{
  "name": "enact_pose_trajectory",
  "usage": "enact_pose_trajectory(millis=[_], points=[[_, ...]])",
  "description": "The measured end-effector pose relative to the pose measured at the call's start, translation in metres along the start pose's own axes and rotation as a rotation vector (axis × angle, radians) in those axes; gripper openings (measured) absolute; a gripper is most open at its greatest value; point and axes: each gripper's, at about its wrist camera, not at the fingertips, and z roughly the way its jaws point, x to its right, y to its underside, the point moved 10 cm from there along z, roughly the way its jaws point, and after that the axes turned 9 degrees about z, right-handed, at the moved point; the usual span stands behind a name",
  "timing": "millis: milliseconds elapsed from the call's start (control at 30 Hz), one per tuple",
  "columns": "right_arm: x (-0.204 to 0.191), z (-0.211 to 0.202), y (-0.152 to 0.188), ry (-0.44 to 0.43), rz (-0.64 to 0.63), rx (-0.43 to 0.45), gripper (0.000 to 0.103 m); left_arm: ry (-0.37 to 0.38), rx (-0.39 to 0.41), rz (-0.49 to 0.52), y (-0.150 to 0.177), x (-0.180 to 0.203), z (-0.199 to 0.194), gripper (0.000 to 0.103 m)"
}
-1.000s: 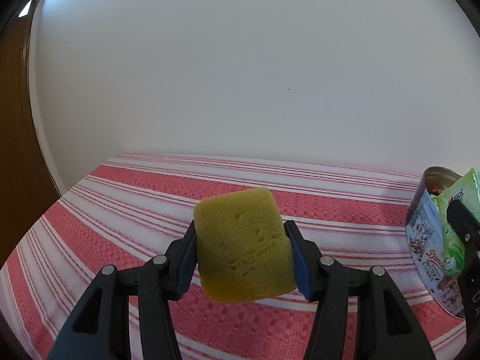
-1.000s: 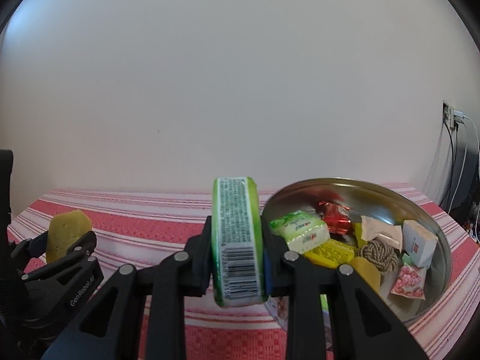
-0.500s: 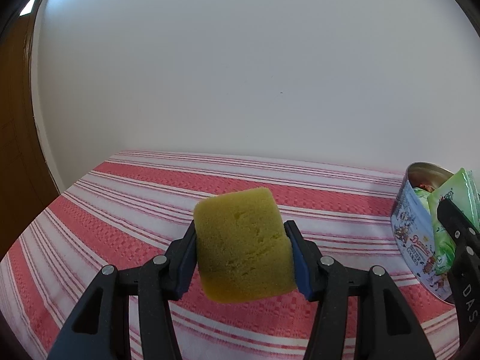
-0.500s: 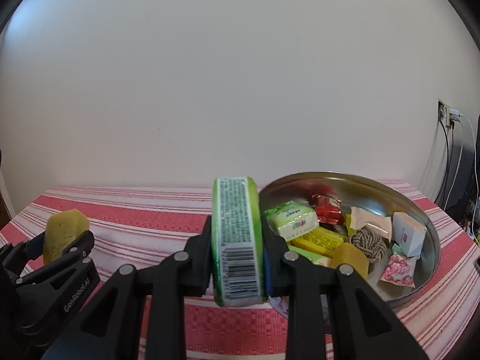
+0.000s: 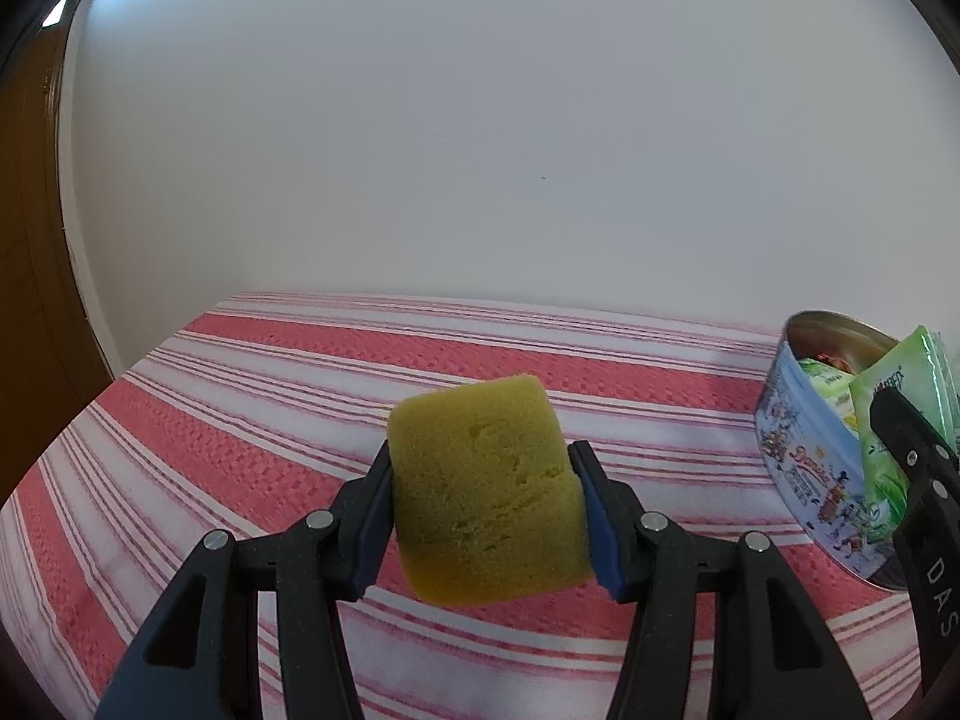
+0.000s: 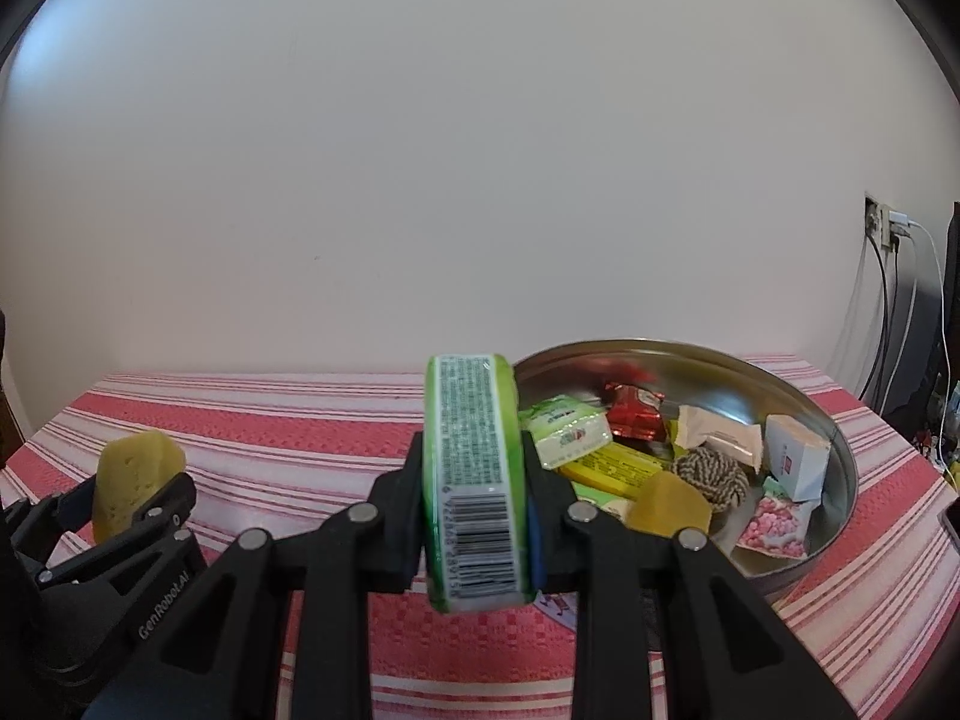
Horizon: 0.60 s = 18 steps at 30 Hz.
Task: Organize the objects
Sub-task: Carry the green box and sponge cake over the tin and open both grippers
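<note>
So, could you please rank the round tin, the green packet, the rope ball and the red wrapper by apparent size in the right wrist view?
1. round tin
2. green packet, enlarged by nearness to the camera
3. rope ball and red wrapper look alike; no ranking

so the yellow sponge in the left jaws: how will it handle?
Sponge looks soft: it pinches in where the left gripper clamps it. Porous foam, so probably light and grippy. Blocky shape, unlikely to roll once dropped in the tin.
</note>
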Motion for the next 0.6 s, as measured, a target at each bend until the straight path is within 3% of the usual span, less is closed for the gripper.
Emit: enact_pose_trajectory(millis=[600], points=[[0.049,-0.036,-0.009,0.033,0.052,0.059,0.026,0.091,0.001,0.028,0.003,0.054,-0.021,0.057]])
